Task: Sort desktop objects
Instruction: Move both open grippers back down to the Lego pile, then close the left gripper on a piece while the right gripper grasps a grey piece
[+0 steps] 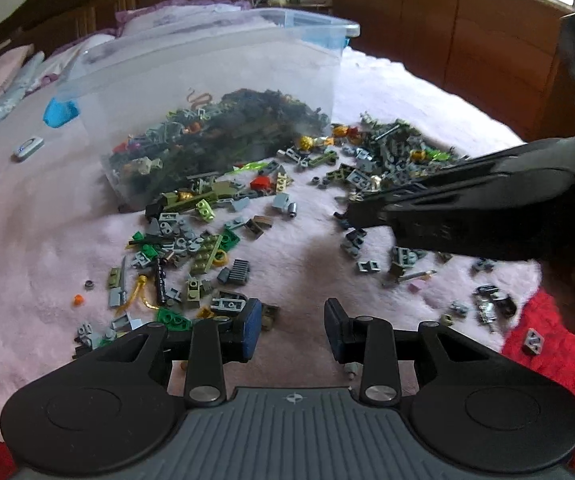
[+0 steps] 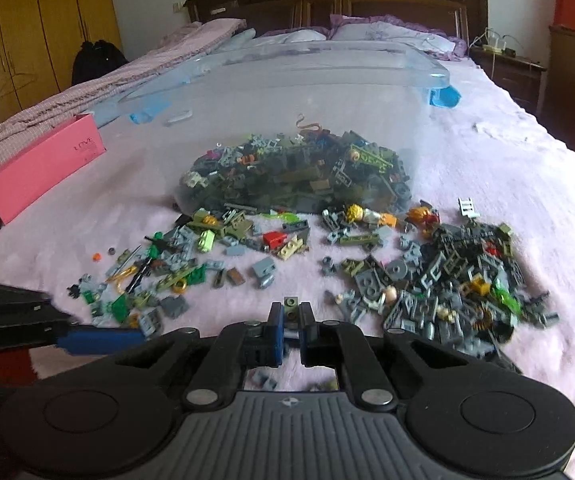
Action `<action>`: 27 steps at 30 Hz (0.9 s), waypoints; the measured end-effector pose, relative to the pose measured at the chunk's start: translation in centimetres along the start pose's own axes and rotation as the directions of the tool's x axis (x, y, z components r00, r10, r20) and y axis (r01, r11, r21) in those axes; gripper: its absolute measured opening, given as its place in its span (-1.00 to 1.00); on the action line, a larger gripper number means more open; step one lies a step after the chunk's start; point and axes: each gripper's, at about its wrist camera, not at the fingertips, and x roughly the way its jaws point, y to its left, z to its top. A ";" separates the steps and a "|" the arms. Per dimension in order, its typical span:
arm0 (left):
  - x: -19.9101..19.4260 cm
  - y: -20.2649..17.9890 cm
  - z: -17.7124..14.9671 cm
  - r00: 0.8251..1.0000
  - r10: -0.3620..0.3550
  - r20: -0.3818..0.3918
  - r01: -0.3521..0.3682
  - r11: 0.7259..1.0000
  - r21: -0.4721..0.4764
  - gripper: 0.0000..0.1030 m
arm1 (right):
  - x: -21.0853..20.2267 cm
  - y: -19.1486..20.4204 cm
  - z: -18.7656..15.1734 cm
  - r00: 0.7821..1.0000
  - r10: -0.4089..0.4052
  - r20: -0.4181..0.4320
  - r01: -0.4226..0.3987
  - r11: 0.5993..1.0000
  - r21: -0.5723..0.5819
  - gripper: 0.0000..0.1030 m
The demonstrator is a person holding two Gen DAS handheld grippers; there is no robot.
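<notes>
We have the right gripper [image 2: 291, 322] clamped on a small olive brick [image 2: 290, 303], held just above the pink blanket [image 2: 507, 152] in front of the loose bricks [image 2: 447, 276]. Our left gripper [image 1: 292, 322] is parted with nothing between its pads, over bare blanket beside the left scatter [image 1: 191, 248]. The clear bin [image 1: 215, 80] of bricks sits right behind both piles.

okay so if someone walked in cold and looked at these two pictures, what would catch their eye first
Probably the clear bin in the middle of the pink blanket, its bottom heaped with small toy bricks. In front of it loose bricks lie scattered, mostly grey and green, thickest on the right in the right wrist view. Next, the right gripper, shut on an olive brick, and a pink box at the left.
</notes>
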 end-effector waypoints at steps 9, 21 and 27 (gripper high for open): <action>2.4 1.1 2.7 0.999 0.004 0.036 -0.003 1.000 -0.024 -0.32 | -0.6 -0.2 -1.3 1.000 0.006 -0.015 -0.005 0.999 0.044 -0.84; 5.9 2.7 4.4 1.000 0.015 0.009 -0.014 0.996 -0.088 -0.87 | -0.7 0.0 -1.9 0.999 0.026 -0.020 -0.025 0.998 0.061 -0.84; 4.3 2.5 4.4 0.999 0.021 0.042 -0.017 0.996 -0.091 -0.87 | -0.9 0.0 -1.7 1.000 0.030 -0.004 -0.029 0.998 0.061 -0.84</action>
